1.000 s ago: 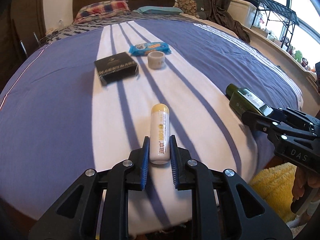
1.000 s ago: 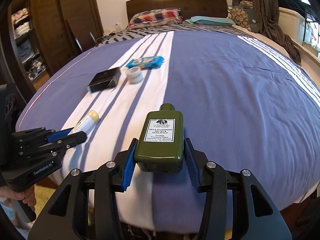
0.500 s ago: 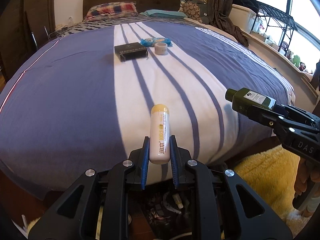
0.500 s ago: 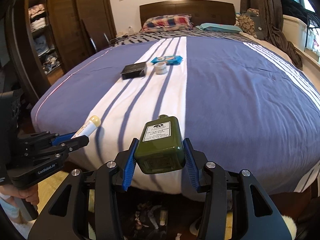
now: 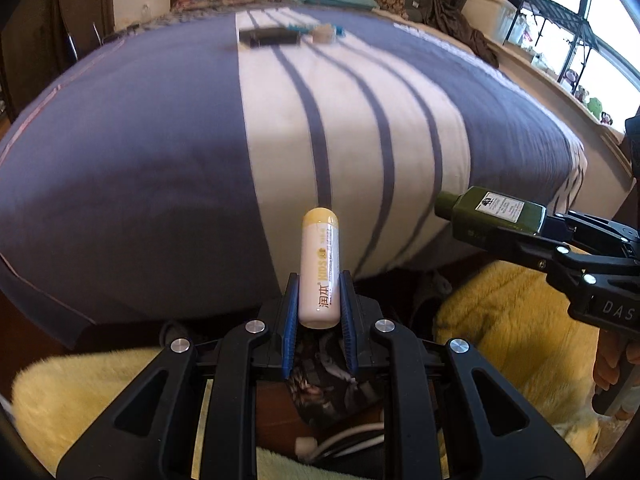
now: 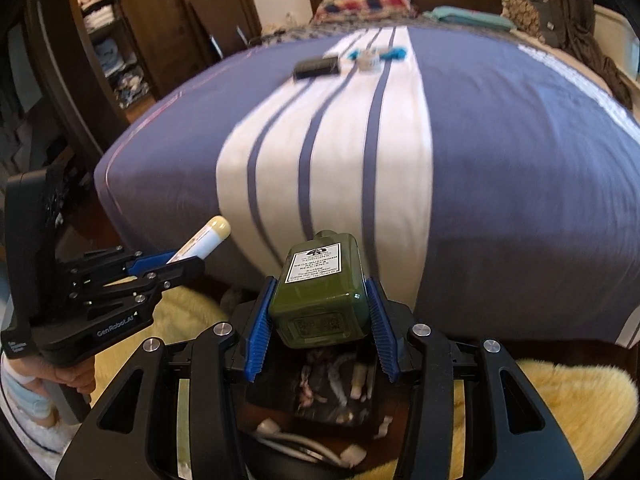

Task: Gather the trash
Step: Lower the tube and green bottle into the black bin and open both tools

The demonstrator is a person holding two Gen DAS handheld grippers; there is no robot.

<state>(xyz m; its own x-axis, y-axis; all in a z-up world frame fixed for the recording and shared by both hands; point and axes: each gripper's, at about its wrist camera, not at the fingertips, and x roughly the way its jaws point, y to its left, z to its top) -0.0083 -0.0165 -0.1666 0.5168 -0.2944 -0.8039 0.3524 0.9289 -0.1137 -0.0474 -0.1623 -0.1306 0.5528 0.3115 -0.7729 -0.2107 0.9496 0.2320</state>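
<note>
Blue-padded left claw [image 5: 318,312] angles downward, clamping the cream tube [image 5: 320,268].

Left hand-held gripper [image 5: 318,312], right hand-held gripper [image 6: 322,320]: both clamped, angled downward.

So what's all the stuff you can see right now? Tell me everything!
Tube: 1, white with yellow cap, held in left gripper.
Bottle: 1, dark green, held in right gripper.
Box: 1, black, far on the bed.
Small jar: 1, whitish, beside the box.
Packet: 1, blue, behind the jar.
Bed cover: 1, purple with white stripes.
Pillows: 2, one checked, one teal, at headboard.
Rug: 1, yellow, fluffy, on floor.
Bin: 1, dark, holding trash, below the grippers.
Left gripper: 1, black, blue pads.
Right gripper: 1, black, blue pads.
</note>
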